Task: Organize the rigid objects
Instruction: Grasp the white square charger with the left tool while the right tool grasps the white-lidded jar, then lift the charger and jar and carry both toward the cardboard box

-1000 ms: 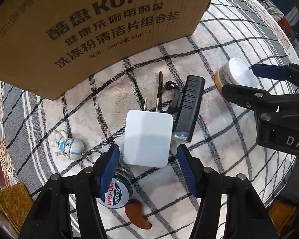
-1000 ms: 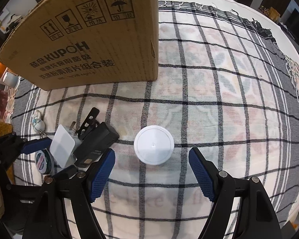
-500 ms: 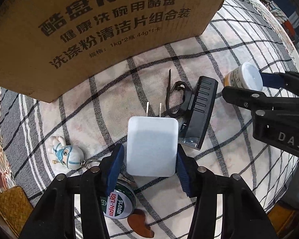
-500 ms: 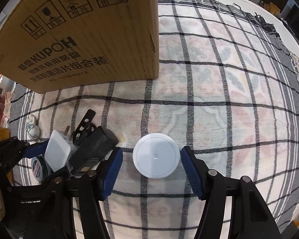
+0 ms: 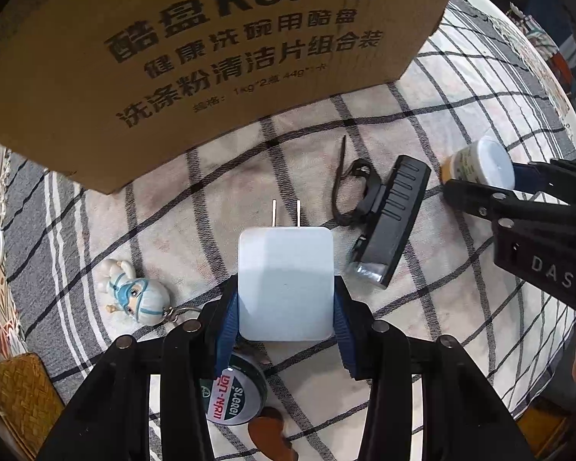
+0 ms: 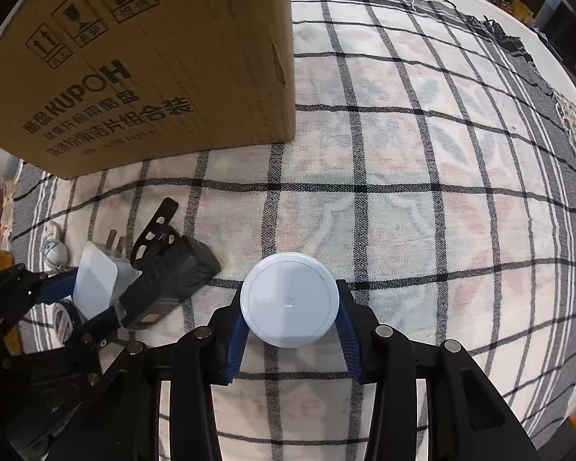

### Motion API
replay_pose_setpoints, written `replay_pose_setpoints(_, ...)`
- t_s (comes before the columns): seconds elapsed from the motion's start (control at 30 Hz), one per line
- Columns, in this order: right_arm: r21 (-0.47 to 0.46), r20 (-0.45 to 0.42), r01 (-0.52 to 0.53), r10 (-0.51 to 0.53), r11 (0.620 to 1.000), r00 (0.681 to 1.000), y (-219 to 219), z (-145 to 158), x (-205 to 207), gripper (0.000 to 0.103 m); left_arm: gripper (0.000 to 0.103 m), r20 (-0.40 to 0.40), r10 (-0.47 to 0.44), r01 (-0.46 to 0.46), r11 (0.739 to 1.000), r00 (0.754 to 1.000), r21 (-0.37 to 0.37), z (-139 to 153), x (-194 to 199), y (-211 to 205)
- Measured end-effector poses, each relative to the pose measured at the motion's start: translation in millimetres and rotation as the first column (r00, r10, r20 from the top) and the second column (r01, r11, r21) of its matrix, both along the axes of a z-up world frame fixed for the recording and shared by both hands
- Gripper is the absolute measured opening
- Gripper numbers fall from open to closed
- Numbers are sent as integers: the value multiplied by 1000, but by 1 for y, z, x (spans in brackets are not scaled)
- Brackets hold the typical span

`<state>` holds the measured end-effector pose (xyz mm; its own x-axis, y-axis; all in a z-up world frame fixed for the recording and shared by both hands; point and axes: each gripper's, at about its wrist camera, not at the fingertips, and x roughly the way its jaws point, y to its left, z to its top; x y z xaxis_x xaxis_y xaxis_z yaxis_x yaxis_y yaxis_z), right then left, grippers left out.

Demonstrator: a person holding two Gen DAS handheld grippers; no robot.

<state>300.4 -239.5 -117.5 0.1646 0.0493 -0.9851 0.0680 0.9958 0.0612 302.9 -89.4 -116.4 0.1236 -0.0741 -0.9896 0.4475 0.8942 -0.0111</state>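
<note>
Your left gripper has just been closing and now has both blue pads pressed on the sides of the white plug adapter, jaws narrow. Your right gripper has done the same on the white-lidded jar, pads tight against it under the lid. Adapter: flat white square, rounded corners, two metal prongs pointing toward the cardboard box, sitting on the checked cloth in front of that box. Only your left view shows the jar's side, a yellowish printed label under the lid; your right view gives you just the round lid from above, with a faint ring and a centre dimple. Left view also shows the small masked figurine on a key ring left of the adapter, the green round tin partly under the left finger, and a brown curved piece just below the tin. Black ribbed device with its strap lies between adapter and jar, close to both. Your right view adds the box's end corner, its handling symbols, and the wide stretch of bare cloth to the right out to the fringed edge.
</note>
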Motion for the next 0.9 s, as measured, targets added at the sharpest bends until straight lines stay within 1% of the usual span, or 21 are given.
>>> replay_pose_setpoints(0.1, -18, 16, -15, 16, 1000, 1000, 9, 6, -7, 42, 44, 8, 18, -18, 1000, 1000, -13, 3, -3, 9)
replay_pose_setpoints(0.23, -14, 34, -35, 35, 999, 999, 17, 14, -14, 42, 44, 28, 31, -30, 999, 999, -28, 9, -6, 19)
replay_pose_setpoints(0.4, -5, 58, -48, 48, 999, 997, 23, 31, -17, 42, 44, 62, 48, -45, 998, 997, -49, 21, -9, 30)
replay_pose_setpoints(0.7, -5, 98, -64, 64, 998, 993, 45, 62, -23, 42, 44, 91, 73, -65, 994, 993, -87, 49, -17, 45)
replay_pose_setpoints(0.9, -11, 116, -76, 77, 997, 990, 46, 69, -18, 42, 44, 118, 85, -74, 992, 989, -100, 61, -17, 49)
